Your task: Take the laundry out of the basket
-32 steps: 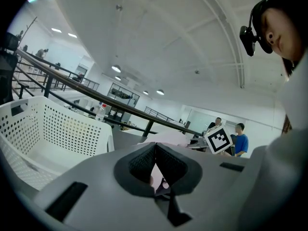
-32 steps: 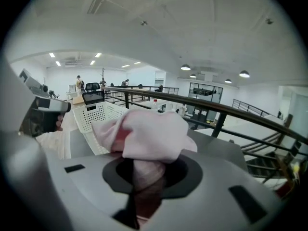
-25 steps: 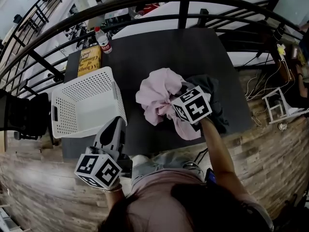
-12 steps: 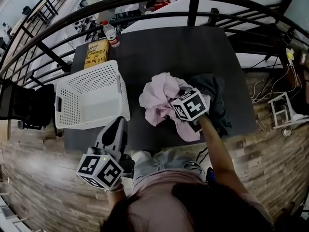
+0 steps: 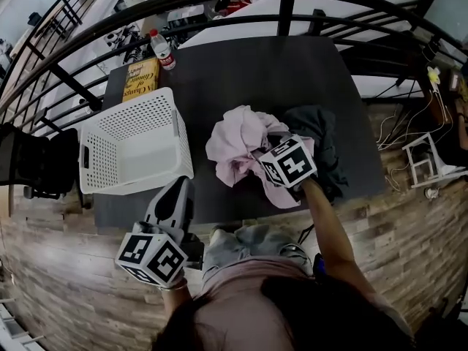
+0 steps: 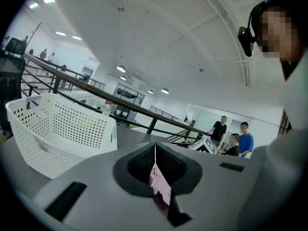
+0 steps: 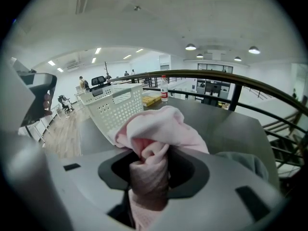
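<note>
Leaving the pink garment (image 5: pixel 238 141) on the table (image 5: pixel 256 79), my right claw (image 7: pixel 149 170) has just been opening round it; left claw (image 6: pixel 155 162) closed, empty.

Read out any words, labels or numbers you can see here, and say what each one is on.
Book: large cover print, too blurred to read.
Bottle: red label, too small to read.
Cubes: black-and-white square markers only, no words.
Nothing can be quoted with confidence.
</note>
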The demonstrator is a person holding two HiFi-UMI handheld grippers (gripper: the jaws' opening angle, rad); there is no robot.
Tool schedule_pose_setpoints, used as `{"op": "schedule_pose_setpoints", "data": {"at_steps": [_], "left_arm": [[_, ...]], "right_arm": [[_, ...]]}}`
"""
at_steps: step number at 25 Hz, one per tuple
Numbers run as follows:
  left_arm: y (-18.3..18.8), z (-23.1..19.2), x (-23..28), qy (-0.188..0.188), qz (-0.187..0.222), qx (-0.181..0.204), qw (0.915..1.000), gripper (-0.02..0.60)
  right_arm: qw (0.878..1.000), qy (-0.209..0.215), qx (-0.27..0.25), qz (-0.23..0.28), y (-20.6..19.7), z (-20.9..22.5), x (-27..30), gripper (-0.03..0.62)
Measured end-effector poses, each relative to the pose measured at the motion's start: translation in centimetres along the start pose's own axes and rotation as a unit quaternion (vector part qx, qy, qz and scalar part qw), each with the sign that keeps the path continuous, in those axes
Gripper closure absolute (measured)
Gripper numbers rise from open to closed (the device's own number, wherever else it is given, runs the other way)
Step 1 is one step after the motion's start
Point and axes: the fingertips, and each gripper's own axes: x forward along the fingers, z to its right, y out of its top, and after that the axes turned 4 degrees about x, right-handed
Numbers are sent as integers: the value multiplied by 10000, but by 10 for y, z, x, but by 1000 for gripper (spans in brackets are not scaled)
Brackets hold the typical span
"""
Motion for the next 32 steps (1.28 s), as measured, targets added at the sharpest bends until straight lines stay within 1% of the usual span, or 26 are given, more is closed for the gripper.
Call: {"op": "schedule_pose_setpoints", "data": {"at_steps": [11,16,21,24,29,32], "left_arm": [[-18,-2,-11,-385,-80,4,9992,583],[-29,3,-17,-517,-181,9,9985,583],[-35,10,-39,-608,-260,27,9978,583],[-40,14,-58,-640,-289,39,9975,583],[-43,21,-86,-687,-296,41,9972,583],[-42,30,-99,-780,-264,99,9966,583]], "right_arm": [[9989,-374,20,265,-10,-17,-32,408],[9980,-414,153,456,-18,-26,-53,411],[9958,-604,254,639,-25,-39,-78,457],[9938,-686,372,795,-31,-50,-94,464],[9896,-841,565,1022,-43,-72,-122,503],[9876,-930,619,1104,-51,-84,-137,526]]}}
